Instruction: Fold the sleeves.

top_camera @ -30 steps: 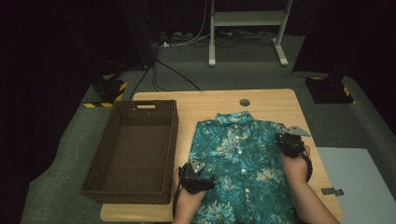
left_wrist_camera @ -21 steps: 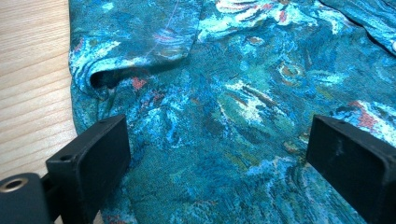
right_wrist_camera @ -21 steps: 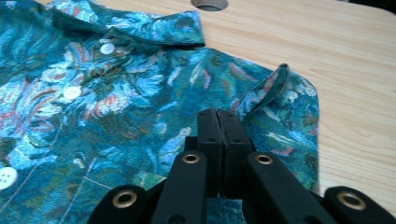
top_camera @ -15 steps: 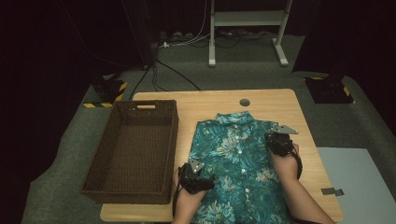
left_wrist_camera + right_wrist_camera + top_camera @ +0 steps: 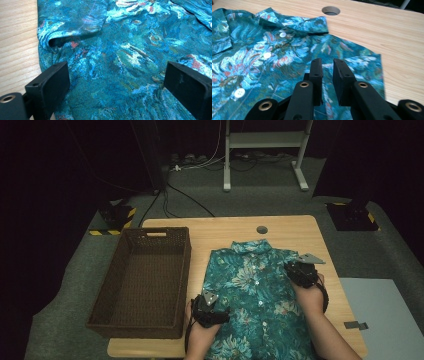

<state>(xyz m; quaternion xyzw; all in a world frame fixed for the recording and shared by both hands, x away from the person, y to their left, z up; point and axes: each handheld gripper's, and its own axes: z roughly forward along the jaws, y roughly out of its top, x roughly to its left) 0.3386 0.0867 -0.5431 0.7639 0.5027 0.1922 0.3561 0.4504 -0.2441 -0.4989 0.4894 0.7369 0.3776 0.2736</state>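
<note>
Your widest bare stretch of table (image 5: pixel 295 227) lies beyond the shirt's (image 5: pixel 255 290) collar, broken by a round hole (image 5: pixel 261 229) you can pass over. On the left, the basket (image 5: pixel 182 270) stands just beside the shirt, its wall leaving a narrow wooden strip for your left gripper (image 5: pixel 210 312). On the right, a slim band of bare wood runs between the shirt's edge and the table's edge, beside your right gripper (image 5: pixel 300 272).

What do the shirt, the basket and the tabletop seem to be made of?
Shirt: thin woven printed fabric, probably cotton or rayon; it creases softly, matte. Basket: dark brown woven wicker or an imitation; the weave shows. Tabletop: light wood or laminate with visible grain, smooth.
</note>
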